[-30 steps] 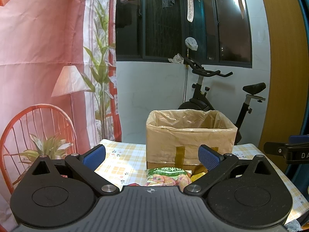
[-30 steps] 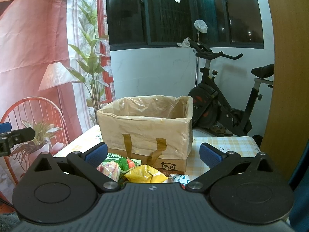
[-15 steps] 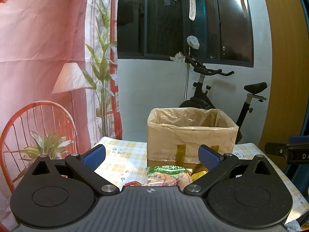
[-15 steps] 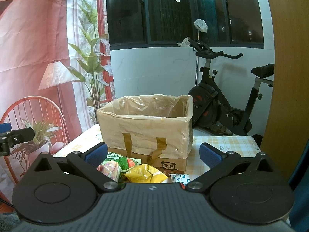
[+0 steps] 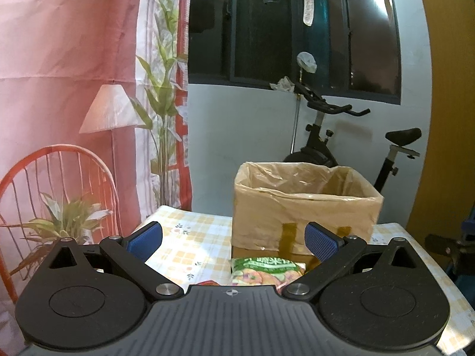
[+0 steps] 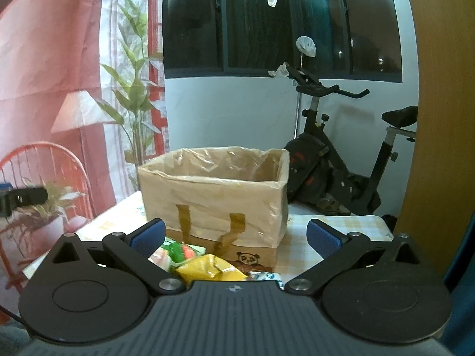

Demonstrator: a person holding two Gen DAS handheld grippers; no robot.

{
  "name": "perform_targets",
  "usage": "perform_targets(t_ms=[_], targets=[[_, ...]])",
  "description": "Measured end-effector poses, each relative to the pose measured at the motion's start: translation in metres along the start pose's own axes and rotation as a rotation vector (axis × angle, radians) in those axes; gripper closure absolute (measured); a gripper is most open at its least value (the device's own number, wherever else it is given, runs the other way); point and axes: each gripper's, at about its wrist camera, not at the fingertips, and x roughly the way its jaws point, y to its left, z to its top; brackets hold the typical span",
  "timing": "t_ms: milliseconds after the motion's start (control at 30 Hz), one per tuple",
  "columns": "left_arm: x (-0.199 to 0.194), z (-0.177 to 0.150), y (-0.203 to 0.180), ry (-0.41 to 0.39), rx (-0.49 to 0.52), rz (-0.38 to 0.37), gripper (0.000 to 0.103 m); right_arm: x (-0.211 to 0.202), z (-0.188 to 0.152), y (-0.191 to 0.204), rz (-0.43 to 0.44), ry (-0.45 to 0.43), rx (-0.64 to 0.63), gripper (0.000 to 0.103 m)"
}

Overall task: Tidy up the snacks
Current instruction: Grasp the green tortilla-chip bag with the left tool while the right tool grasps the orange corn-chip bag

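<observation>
A cardboard box (image 5: 305, 210) lined with a plastic bag stands open on the checked tablecloth (image 5: 190, 249); the right wrist view shows it too (image 6: 216, 201). In front of it lie snack packets: a green and white one (image 5: 265, 270), seen again (image 6: 175, 252) beside a yellow packet (image 6: 210, 268) and a small white and blue packet (image 6: 264, 276). My left gripper (image 5: 233, 238) is open above the table, short of the packets, holding nothing. My right gripper (image 6: 234, 235) is open too, with the packets low between its fingers and nothing gripped.
An exercise bike (image 6: 332, 175) stands behind the table on the right. A pink printed backdrop (image 5: 68, 83) hangs on the left. A wooden panel (image 6: 439, 118) rises at the right edge. The other gripper's tip shows at the left (image 6: 20, 198).
Both views have shifted slightly, the left gripper drifting a little left so the box sits further right. Both grippers stay open and the packets have not moved.
</observation>
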Motion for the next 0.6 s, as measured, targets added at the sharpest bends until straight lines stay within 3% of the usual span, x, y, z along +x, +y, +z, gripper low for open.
perform_targets(t_ms=[133,300,600], targets=[[0.024,-0.011,0.000,-0.010,-0.043,-0.003,0.001,0.017,-0.002,-0.007,-0.021,-0.002,0.010,0.000],[0.053,-0.026,0.001,0.061,-0.082,-0.029,0.001,0.047,-0.010,-0.010,-0.067,0.004,-0.002,0.000],[0.087,-0.058,0.004,0.187,-0.088,-0.042,0.001,0.082,-0.038,-0.009,-0.059,0.058,0.013,0.000]])
